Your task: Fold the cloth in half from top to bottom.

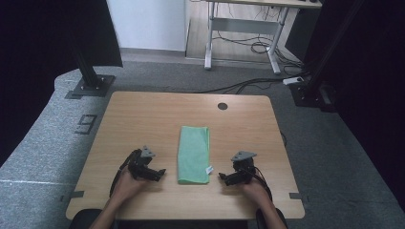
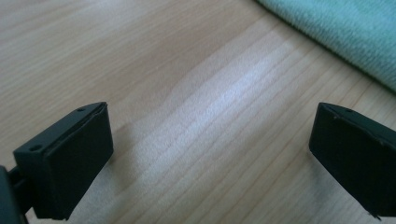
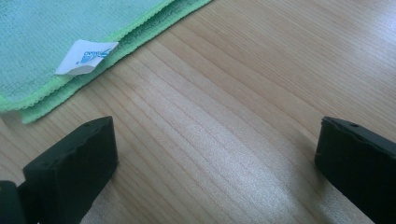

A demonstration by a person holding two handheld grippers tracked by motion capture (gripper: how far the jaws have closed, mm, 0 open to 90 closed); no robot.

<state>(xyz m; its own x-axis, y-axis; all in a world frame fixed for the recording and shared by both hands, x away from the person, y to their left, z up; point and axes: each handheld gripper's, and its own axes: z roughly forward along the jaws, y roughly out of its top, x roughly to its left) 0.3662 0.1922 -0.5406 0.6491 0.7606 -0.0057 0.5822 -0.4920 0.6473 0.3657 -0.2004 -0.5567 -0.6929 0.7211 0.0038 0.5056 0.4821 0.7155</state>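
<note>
A: Where's everything? 
B: On the bench (image 1: 143, 119) the folded green cloth (image 1: 194, 152) lies near the front edge, between the two; left hand-held gripper (image 1: 160, 172) and right hand-held gripper (image 1: 223, 177) flank it, jaws wide apart, holding nothing. 
A: Best approach? 
B: I'd say slide low to the near corners; the white tag (image 3: 86, 56) marks the right one; pinch both layers.

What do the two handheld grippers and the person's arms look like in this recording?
Both the left gripper and the right gripper are black, each topped by a grey three-cornered plate, with a dark cable trailing back along the hand. In the gripper views, each has two blocky black jaws with flat inner faces and small holes on their top edges. The forearms are bare, with no sleeves in sight.
</note>
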